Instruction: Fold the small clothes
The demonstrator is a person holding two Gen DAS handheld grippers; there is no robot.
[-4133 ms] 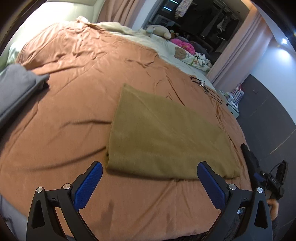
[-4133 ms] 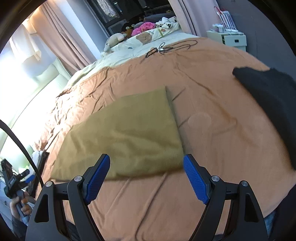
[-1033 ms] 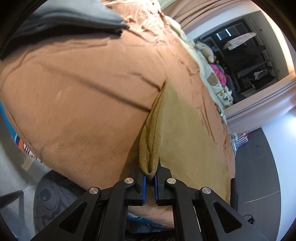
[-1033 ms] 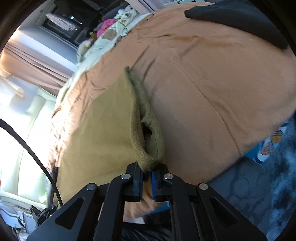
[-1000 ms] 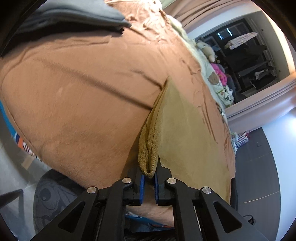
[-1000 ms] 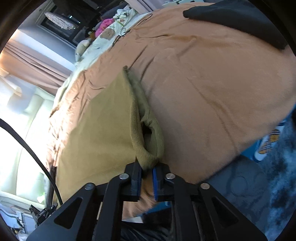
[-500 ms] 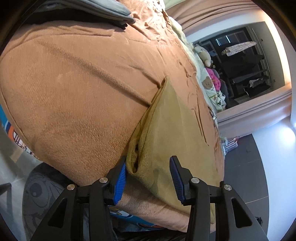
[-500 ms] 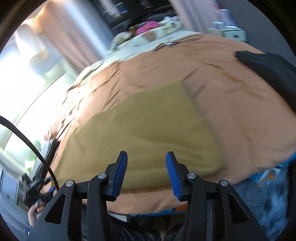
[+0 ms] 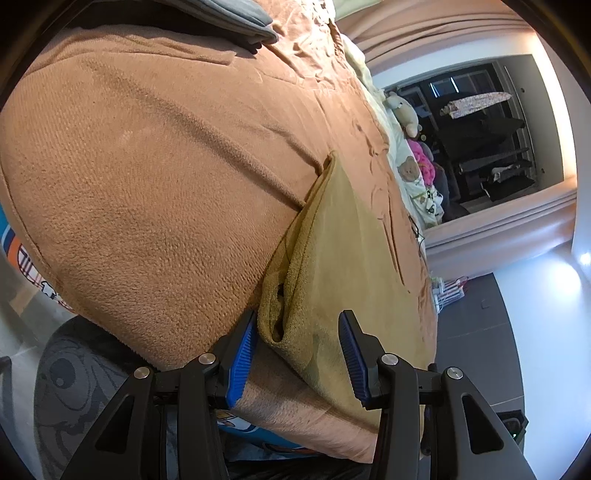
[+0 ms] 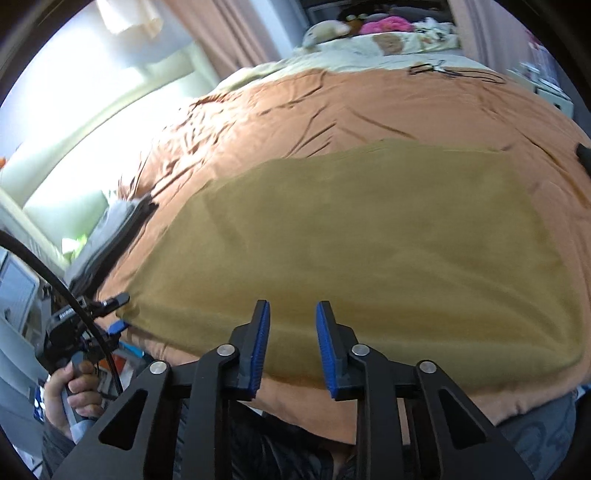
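A folded olive-brown garment (image 10: 369, 236) lies flat on the orange-brown bedspread (image 10: 332, 107), near the bed's front edge. In the left wrist view its near left corner (image 9: 291, 306) sits between the fingers of my left gripper (image 9: 299, 354), which is open and holds nothing. My right gripper (image 10: 291, 343) is open and empty, above the garment's front edge near its middle. The left gripper also shows in the right wrist view (image 10: 88, 325), held by a hand at the garment's left corner.
Folded grey clothes (image 9: 236, 18) lie at the bed's left side. A black garment (image 10: 583, 155) lies at the right edge. Stuffed toys (image 10: 325, 29) and a cream blanket are at the far end. A cable (image 10: 443, 70) lies on the bedspread. A grey patterned rug (image 9: 74, 398) lies below.
Both grippers were shut on the garment's near corners a second ago and have opened and let go. The right gripper has swung left toward the middle of the front edge.
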